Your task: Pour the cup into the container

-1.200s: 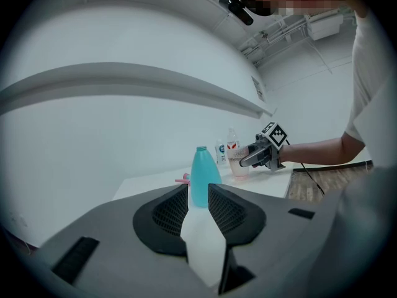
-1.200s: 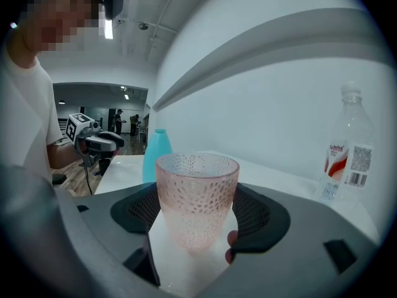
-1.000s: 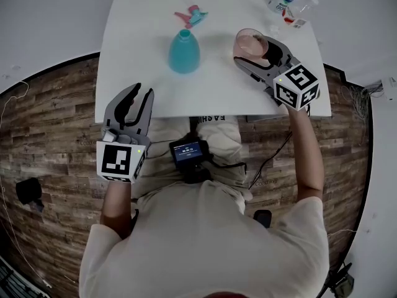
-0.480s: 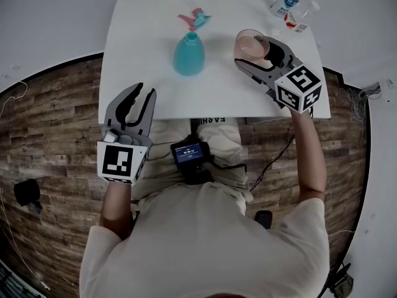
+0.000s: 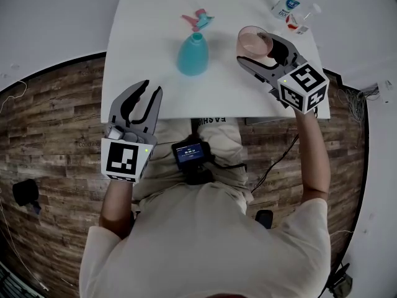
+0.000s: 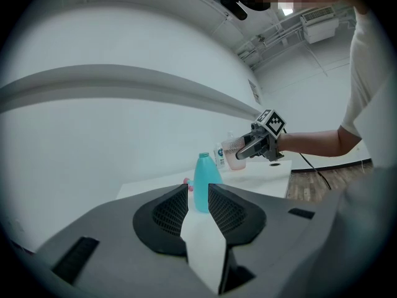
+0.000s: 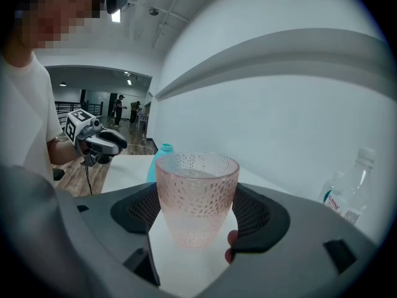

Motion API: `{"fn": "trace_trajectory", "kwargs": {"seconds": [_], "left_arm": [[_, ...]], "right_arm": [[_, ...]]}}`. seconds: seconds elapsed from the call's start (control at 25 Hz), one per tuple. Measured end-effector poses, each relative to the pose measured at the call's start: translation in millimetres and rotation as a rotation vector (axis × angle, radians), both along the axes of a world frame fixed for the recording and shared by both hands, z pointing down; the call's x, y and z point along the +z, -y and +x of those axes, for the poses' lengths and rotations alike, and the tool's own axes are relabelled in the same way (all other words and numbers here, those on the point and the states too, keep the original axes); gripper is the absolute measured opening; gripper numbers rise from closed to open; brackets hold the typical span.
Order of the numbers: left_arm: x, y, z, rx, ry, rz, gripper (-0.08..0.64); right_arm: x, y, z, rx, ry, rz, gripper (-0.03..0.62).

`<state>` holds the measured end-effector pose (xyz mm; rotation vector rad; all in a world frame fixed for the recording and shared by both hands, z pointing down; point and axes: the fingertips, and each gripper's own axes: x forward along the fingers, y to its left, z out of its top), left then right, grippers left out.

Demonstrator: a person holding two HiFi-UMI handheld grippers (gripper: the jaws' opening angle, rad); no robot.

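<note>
A pink dimpled glass cup [image 5: 252, 43] stands upright between the jaws of my right gripper [image 5: 259, 47], over the right side of the white table [image 5: 149, 54]. In the right gripper view the cup [image 7: 197, 194] fills the gap and the right gripper [image 7: 197, 213] is shut on it. The container, a teal bottle [image 5: 193, 53] with an open neck, stands mid-table to the left of the cup. My left gripper [image 5: 147, 95] hovers at the table's near edge, open and holding nothing. The left gripper [image 6: 198, 197] looks straight at the teal bottle [image 6: 204, 172].
A pink and teal spray cap [image 5: 198, 20] lies behind the bottle. A clear water bottle [image 5: 286, 4] and a small capped item [image 5: 298, 18] sit at the far right corner. Wood floor surrounds the table; the person's lap is just below its near edge.
The left gripper has edged a little forward toward the table's near edge. The right gripper keeps the cup upright in about the same spot.
</note>
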<state>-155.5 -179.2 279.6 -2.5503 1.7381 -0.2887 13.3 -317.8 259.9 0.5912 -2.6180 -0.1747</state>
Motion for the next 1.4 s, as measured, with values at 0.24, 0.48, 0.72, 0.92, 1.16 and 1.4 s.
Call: {"fn": "trace_trajectory", "kwargs": {"seconds": [0.24, 0.48, 0.72, 0.92, 1.16, 1.4], "left_arm": [[0.2, 0.9, 2.8, 0.011, -0.009, -0.012, 0.098], [-1.7, 0.4, 3.4, 0.028, 0.0, -0.005, 0.098], [-4.4, 0.9, 4.3, 0.034, 0.014, -0.002, 0.098], [-5.3, 0.8, 3.9, 0.033, 0.012, -0.001, 0.098], [-1.8, 0.8, 4.3, 0.043, 0.018, -0.014, 0.098], [-3.9, 1.2, 3.8, 0.037, 0.014, -0.013, 0.098]], "right_arm": [[-11.6, -0.2, -5.8, -0.001, -0.012, 0.013, 0.36], [-21.8, -2.6, -12.7, -0.015, -0.048, 0.028, 0.36], [-24.0, -3.7, -17.1, -0.027, -0.089, 0.033, 0.36], [-24.0, -3.4, -20.1, -0.03, -0.121, 0.043, 0.36], [-25.0, -1.6, -25.6, -0.038, -0.179, 0.053, 0.36], [-39.7, 2.7, -32.0, -0.047, -0.242, 0.097, 0.36]]}}
